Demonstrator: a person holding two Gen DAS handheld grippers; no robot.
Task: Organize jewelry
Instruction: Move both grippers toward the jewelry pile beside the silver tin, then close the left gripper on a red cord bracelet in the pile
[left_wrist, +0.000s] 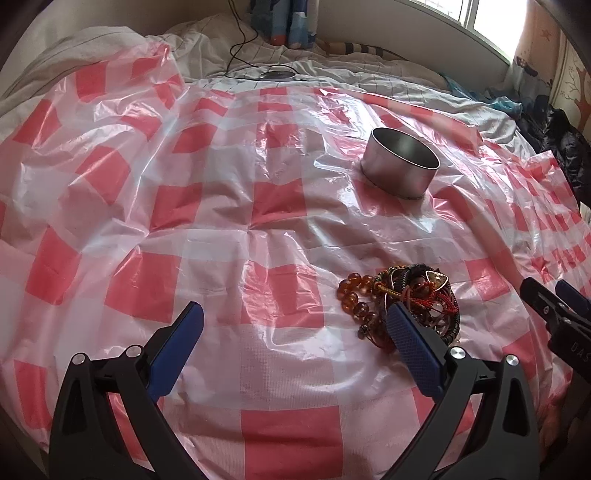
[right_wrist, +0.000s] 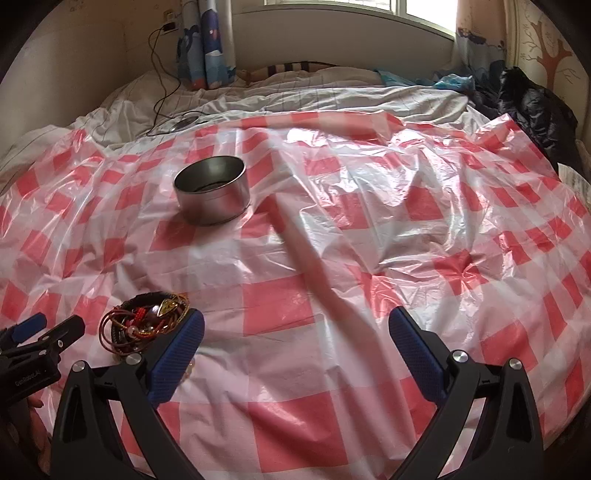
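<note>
Little looks done: the jewelry (left_wrist: 402, 306) lies in one tangled heap on the checked sheet (left_wrist: 221, 221), and the tin (left_wrist: 400, 166) at 1 o'clock in the left view seems empty, though its floor is partly hidden. Sorting is all ahead. The left gripper (left_wrist: 295, 332) gapes wide, holding nothing; the heap sits by its right finger. The right gripper (right_wrist: 295, 336) is equally wide and empty, heap at 9 o'clock.
</note>
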